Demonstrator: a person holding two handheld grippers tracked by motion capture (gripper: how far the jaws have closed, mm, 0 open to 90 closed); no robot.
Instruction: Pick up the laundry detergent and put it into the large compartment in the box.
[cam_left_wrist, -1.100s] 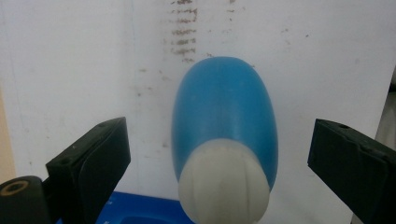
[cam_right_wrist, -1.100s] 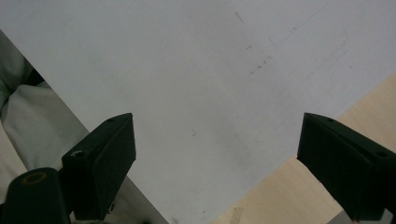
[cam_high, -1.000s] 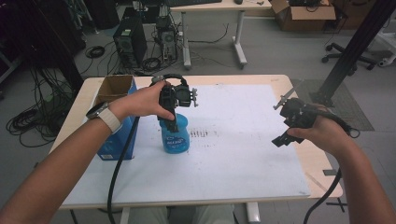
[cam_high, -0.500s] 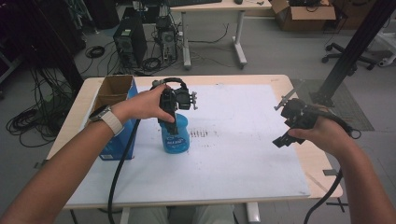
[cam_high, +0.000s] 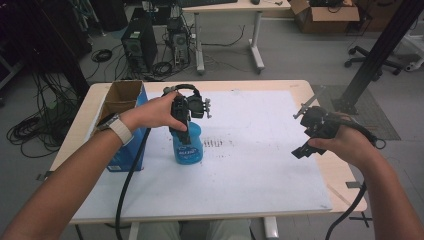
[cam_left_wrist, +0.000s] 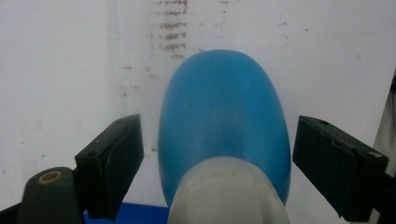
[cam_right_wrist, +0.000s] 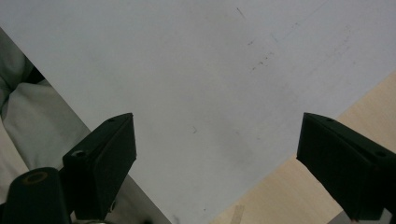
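Now | left gripper (cam_high: 187, 131) jaws closing astride blue bottle (cam_left_wrist: 223, 116), untouched, base hidden | right gripper (cam_high: 312, 134) jaws spread

Grey floor; far off, a desk (cam_high: 227, 6) with computer towers (cam_high: 140, 47), cables left, office chair (cam_high: 372, 52) right.

Light wooden tabletop (cam_high: 345, 185) with rounded corners, covered by a white sheet (cam_high: 260, 170) bearing dark smudge marks (cam_high: 218, 143) near centre.
Open brown cardboard box with blue sides (cam_high: 121, 100), at 9 o'clock on the tabletop.
Black computer tower (cam_high: 137, 47) on the floor at 11 o'clock, amid tangled black cables (cam_high: 30, 132).
White-legged desk (cam_high: 227, 30) at 12 o'clock.
Brown cardboard carton (cam_high: 325, 10) at 1 o'clock.
Black office chair base (cam_high: 362, 55) at 2 o'clock.
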